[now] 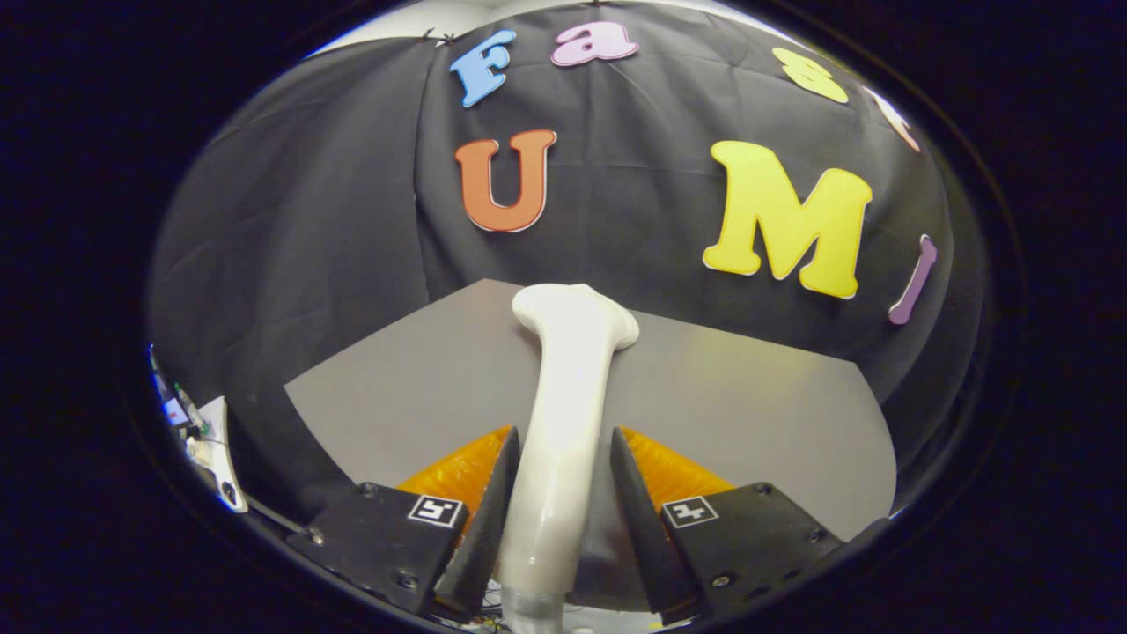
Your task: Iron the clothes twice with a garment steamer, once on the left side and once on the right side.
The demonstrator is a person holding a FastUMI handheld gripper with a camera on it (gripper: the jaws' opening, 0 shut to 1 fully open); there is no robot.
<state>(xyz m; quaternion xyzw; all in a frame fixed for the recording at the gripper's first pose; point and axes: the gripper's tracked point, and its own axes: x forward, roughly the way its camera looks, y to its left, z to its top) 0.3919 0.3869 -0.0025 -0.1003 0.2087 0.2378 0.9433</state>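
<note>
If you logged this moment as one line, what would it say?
tool: shut on steamer | steamer: handle between fingers, head pointing ahead over grey board | clothes: cannot tell

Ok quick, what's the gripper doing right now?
Gripper: fingers closed on the white garment steamer's handle, holding it over the grey board.

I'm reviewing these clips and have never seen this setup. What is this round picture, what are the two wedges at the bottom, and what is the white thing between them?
The picture comes from a fisheye camera riding on a handheld claw, looking forward along its two fingers, the wedges you see. Between them stands the white steamer; both fingers seem to press on its handle, with its head pointing ahead. Beyond lies a grey board, and behind that hangs the booth's black cloth wall.
</note>
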